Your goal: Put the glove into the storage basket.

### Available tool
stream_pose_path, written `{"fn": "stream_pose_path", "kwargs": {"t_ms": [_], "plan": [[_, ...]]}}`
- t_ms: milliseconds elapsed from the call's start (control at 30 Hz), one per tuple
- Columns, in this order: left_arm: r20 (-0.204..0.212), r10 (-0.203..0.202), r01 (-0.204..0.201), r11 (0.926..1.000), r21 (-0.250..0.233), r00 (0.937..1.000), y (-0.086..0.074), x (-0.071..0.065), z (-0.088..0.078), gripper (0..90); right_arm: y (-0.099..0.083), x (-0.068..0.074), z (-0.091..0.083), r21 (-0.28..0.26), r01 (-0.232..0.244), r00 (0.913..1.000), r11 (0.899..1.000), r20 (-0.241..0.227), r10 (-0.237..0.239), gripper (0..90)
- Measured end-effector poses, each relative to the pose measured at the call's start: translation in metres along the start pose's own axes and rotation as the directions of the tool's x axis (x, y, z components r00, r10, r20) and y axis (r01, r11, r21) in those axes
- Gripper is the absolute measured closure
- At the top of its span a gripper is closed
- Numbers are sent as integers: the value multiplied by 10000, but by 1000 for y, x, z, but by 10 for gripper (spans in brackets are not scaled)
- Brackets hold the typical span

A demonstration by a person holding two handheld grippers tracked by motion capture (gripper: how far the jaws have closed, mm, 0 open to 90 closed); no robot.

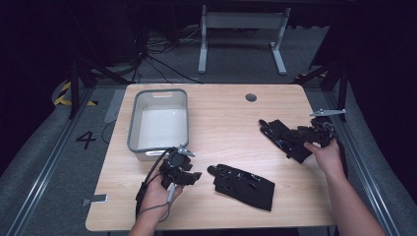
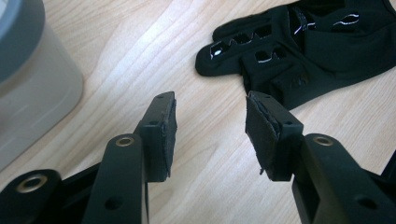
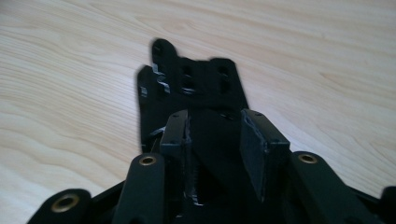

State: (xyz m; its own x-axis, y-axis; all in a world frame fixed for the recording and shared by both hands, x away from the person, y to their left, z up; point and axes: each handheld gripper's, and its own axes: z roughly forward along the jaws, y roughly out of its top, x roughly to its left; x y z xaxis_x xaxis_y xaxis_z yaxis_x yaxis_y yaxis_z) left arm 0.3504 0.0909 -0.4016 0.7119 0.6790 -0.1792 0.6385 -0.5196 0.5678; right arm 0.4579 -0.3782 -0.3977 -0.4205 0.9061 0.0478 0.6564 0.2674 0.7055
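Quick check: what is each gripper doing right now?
Left gripper: open, nothing between the jaws, near glove ahead.
Right gripper: jaws around the far glove; grip cannot be told.

- Black glove with slotted fingers, lying flat near the tabletop's front edge.
- Second matching black glove, flat at the right side, fingers pointing left.

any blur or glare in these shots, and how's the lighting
High view: table evenly lit, the room around it dark, image a bit soft. Left gripper view: sharp on the pads, small glints on the near glove, bin slightly soft at the edge. Right gripper view: far glove smeared by motion blur, wood grain soft.
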Motion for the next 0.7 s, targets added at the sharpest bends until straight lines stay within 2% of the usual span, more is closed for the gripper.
{"fn": "stream_pose_path", "kwargs": {"t_ms": [133,200,267,467,633,700], "plan": [[-37,40,-39,10000,90,10000,-2,-1,1,533,-4,-9,11,367,-319,9995,9988,54,317,623],[-77,68,-67,9999,142,9999,-4,-2,1,530,-9,-13,19,519,-498,9986,9974,-166,508,608],[-49,62,-61,9999,148,10000,-4,-3,0,529,-10,-15,23,764,-549,9985,9956,95,543,608],[-52,106,-105,9998,177,9999,-5,-4,2,527,-12,-20,25,760,-638,9958,9951,712,584,596],[15,145,-145,9996,228,9999,-5,-4,3,525,-16,-26,31,1099,-867,9944,9902,704,793,573],[32,144,-144,9996,228,9999,-5,-4,3,523,-17,-27,34,1271,-797,9947,9887,744,706,571]]}}
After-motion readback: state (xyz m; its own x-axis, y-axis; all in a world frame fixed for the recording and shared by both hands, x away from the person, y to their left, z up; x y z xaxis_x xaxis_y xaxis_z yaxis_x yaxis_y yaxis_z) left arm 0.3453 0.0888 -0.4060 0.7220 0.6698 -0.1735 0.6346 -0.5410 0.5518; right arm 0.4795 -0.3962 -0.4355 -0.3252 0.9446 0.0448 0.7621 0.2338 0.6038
